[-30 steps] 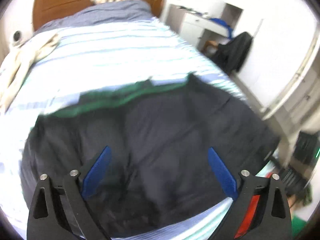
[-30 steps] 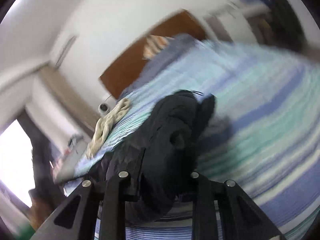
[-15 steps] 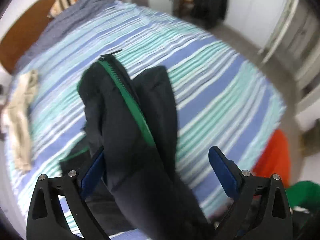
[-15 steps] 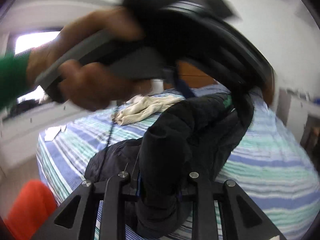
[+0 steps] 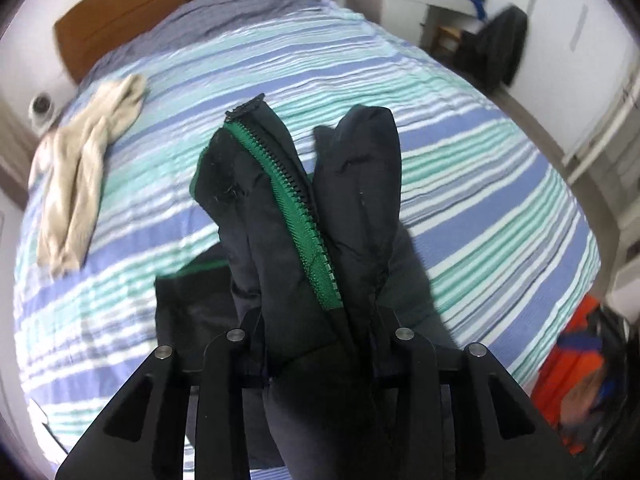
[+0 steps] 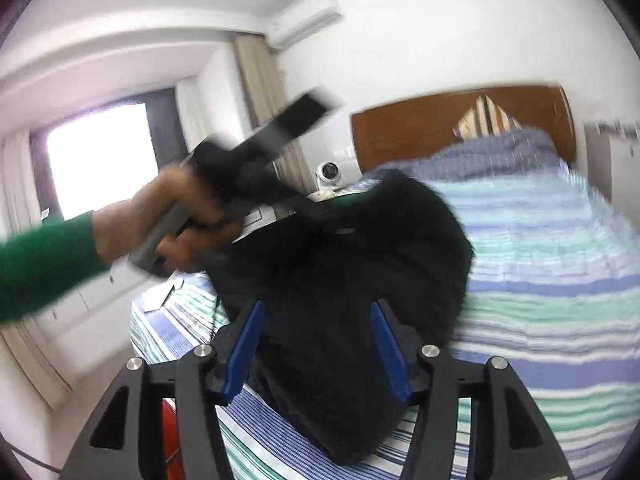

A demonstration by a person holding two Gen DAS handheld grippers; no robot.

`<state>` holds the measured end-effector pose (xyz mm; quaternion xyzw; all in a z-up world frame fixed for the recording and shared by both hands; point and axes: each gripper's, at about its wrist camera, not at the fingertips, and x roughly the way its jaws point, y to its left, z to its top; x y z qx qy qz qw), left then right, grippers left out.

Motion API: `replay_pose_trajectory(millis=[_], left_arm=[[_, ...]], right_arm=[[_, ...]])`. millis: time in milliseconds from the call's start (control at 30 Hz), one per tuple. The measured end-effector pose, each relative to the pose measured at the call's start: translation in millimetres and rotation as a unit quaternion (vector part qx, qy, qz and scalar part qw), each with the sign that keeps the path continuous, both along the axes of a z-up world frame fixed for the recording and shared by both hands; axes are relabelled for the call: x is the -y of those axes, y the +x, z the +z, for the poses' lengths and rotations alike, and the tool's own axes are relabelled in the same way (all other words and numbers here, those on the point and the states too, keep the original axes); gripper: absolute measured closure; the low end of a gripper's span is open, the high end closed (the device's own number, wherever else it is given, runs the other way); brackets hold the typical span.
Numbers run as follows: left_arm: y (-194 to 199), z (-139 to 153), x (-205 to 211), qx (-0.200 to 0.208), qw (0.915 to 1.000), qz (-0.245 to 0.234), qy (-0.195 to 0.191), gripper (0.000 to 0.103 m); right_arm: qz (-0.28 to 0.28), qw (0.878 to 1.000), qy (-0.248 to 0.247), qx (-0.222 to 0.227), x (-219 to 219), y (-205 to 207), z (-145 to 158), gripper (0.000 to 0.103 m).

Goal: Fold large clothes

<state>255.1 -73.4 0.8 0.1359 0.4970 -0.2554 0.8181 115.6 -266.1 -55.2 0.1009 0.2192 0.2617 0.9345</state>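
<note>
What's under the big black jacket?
Under the black puffy jacket with the green zipper lies the blue, teal and white striped bedspread. Whatever sits directly beneath the jacket's bulk is covered, so it cannot be seen.

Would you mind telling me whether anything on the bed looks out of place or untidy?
Yes: a cream garment lies crumpled near the bed's far left edge, unfolded. The dark jacket is bunched, its green zip undone, rather than lying flat.
</note>
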Motion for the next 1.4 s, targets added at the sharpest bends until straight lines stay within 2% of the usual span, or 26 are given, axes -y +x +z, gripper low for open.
replay_pose_trajectory(millis=[67,133,267,333,400,467,533,700,833,933,1000,1067,1133,1233,1333,1400], left_arm=[[5.4,-7.7,-23.2,-0.006,0.9997,0.018,-0.016,0.066],[6.8,-14.3,-39.4,-0.008,0.9991,0.032,-0.028,0.064],[13.5,-32.8,-72.9,-0.022,0.996,0.063,-0.06,0.059],[14.2,-40.2,-86.3,-0.027,0.9943,0.075,-0.072,0.057],[17.6,-53.0,-103.0,-0.035,0.9917,0.095,-0.079,0.055],[21.3,-67.9,-118.1,-0.045,0.9894,0.112,-0.081,0.051],[24.0,-82.8,-133.0,-0.06,0.9851,0.13,-0.095,0.048],[27.0,-121.5,-161.6,-0.092,0.9646,0.181,-0.168,0.044],[26.3,-142.9,-164.8,-0.094,0.9536,0.204,-0.2,0.043],[23.9,-146.2,-164.5,-0.1,0.9503,0.204,-0.213,0.043],[22.5,-145.5,-164.9,-0.098,0.951,0.202,-0.213,0.043],[21.0,-145.2,-165.6,-0.096,0.9504,0.201,-0.217,0.043],[21.6,-147.9,-168.3,-0.099,0.9471,0.202,-0.229,0.043],[23.5,-151.9,-172.8,-0.101,0.9447,0.202,-0.238,0.043],[22.2,-152.7,-175.8,-0.101,0.9439,0.201,-0.242,0.042],[21.7,-155.4,-179.5,-0.102,0.9425,0.201,-0.246,0.042]], right_arm=[[0.011,1.0,0.007,-0.019,-6.2,16.6,-6.6,0.046],[0.032,0.999,0.01,-0.035,-18.3,30.0,-11.3,0.051],[0.094,0.993,0.028,-0.071,-60.3,57.0,-25.3,0.055],[0.107,0.99,0.019,-0.091,-80.5,71.1,-35.8,0.059],[0.112,0.985,-0.004,-0.13,-101.8,88.6,-55.7,0.06],[0.112,0.979,-0.016,-0.17,-121.0,103.2,-80.2,0.066],[0.112,0.977,-0.03,-0.178,-132.1,107.4,-92.1,0.066],[0.114,0.976,-0.099,-0.159,-161.9,103.3,-107.9,0.067],[0.113,0.971,-0.101,-0.188,-166.5,116.0,-122.1,0.068],[0.119,0.963,-0.105,-0.216,-161.2,123.2,-115.2,0.068],[0.132,0.952,-0.106,-0.255,-159.7,134.8,-102.4,0.068],[0.136,0.944,-0.079,-0.289,-153.4,153.6,-85.7,0.068],[0.12,0.952,-0.057,-0.277,-145.5,173.3,-57.3,0.067],[0.096,0.962,-0.08,-0.243,-152.1,220.9,-22.9,0.067],[0.073,0.959,-0.123,-0.246,-168.8,265.7,-23.6,0.067],[0.062,0.948,-0.151,-0.271,-180.5,303.0,-39.1,0.067]])
